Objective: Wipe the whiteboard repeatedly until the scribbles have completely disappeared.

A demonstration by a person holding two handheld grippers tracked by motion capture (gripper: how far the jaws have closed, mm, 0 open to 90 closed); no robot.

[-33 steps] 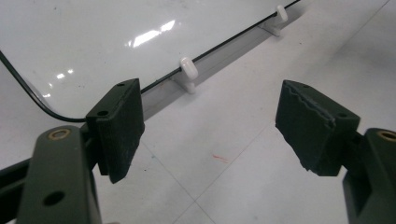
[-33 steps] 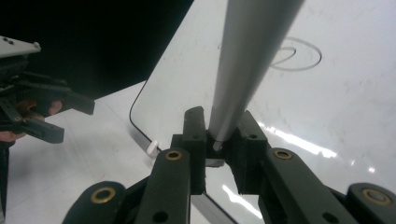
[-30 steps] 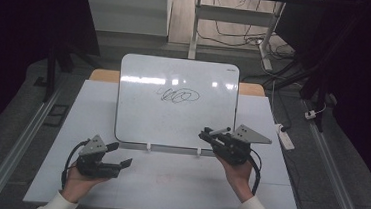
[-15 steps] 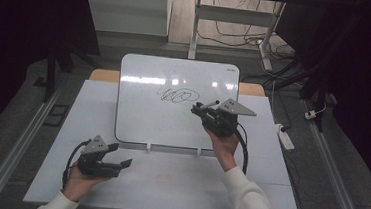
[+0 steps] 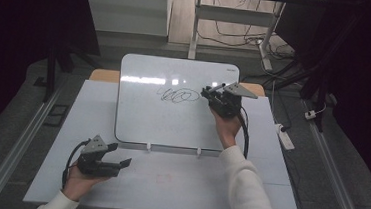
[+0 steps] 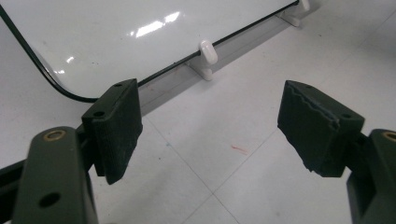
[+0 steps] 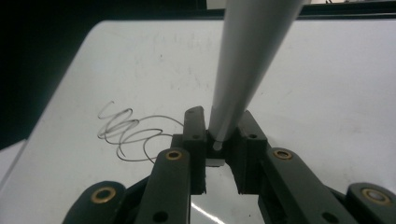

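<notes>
High view: a whiteboard (image 5: 172,113) stands propped on two small white clips at the far middle of the pale surface (image 5: 177,184), and a dark scribble (image 5: 178,95) sits on its upper half. The right gripper (image 5: 209,93) is raised in front of the board's upper right part, just to the right of the scribble, held by the right hand (image 5: 226,128) with a white sleeve behind it. Right gripper view shows its fingers (image 7: 195,135) pressed in on the end of a pale grey marker (image 7: 243,60), which rises steeply out of the grip toward the top of the frame; whether the marker touches the board cannot be told. The scribble lies to the left of the fingers in that view. The left gripper (image 5: 119,162) rests low over the surface near the board's lower left corner, held by the left hand (image 5: 79,184). Left gripper view shows its fingers (image 6: 116,126) spread wide with nothing between them, above the bare surface and a faint red mark (image 6: 239,149), with the board's bottom edge and a clip (image 6: 208,52) beyond.
</notes>
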